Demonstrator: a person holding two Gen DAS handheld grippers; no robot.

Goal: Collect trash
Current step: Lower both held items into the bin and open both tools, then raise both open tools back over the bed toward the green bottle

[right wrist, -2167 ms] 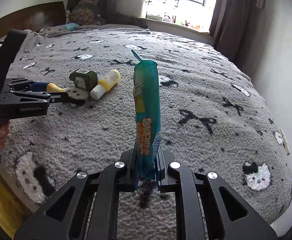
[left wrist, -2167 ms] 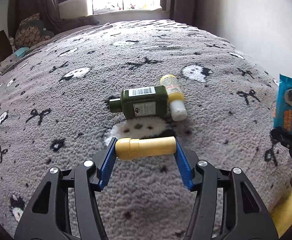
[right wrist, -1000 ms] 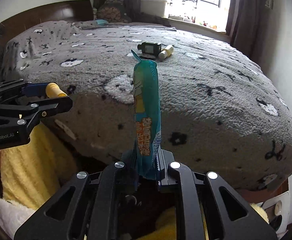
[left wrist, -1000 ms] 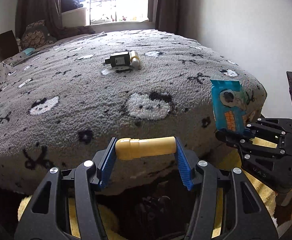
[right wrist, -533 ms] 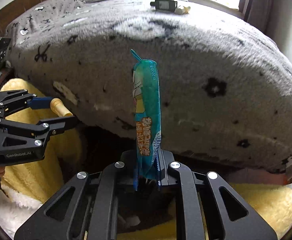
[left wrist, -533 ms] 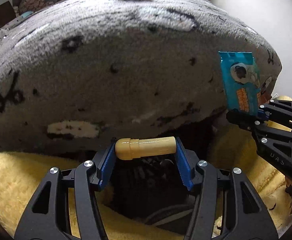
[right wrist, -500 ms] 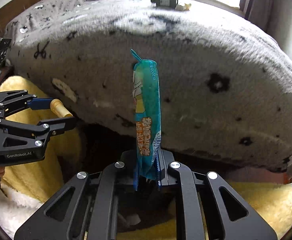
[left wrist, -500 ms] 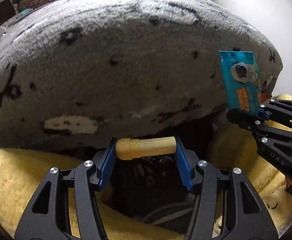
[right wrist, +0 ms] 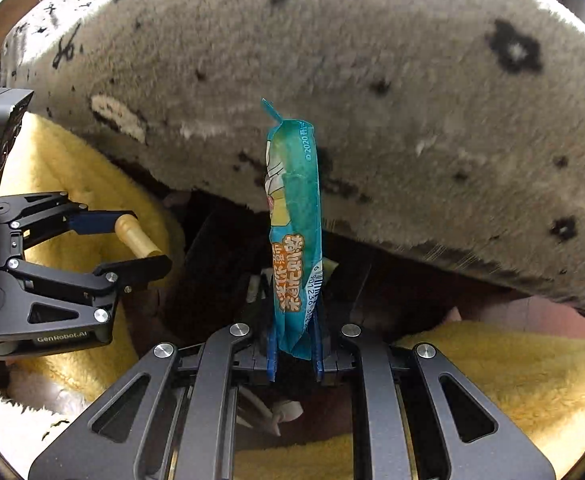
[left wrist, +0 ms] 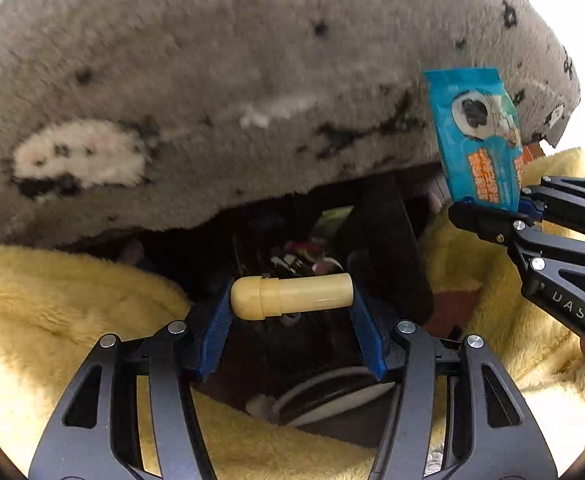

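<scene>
Both grippers carry trash down over the dark bin point(left wrist: 376, 248) beside the bed
Left gripper point(left wrist: 292, 312) grasps the cream plastic tube point(left wrist: 292, 295), right gripper point(right wrist: 295, 354) the teal snack wrapper point(right wrist: 294, 232); next, let go over the bin

A cream tube point(left wrist: 291, 295) lies crosswise between blue pads; a teal snack wrapper point(right wrist: 294, 236) stands upright, pinched at its base.

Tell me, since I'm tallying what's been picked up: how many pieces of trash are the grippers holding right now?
2. A small yellow tube is clamped lengthwise between the left gripper's fingers; a blue snack wrapper stands pinched in the right gripper. More may lie in the dark gap below.
</scene>
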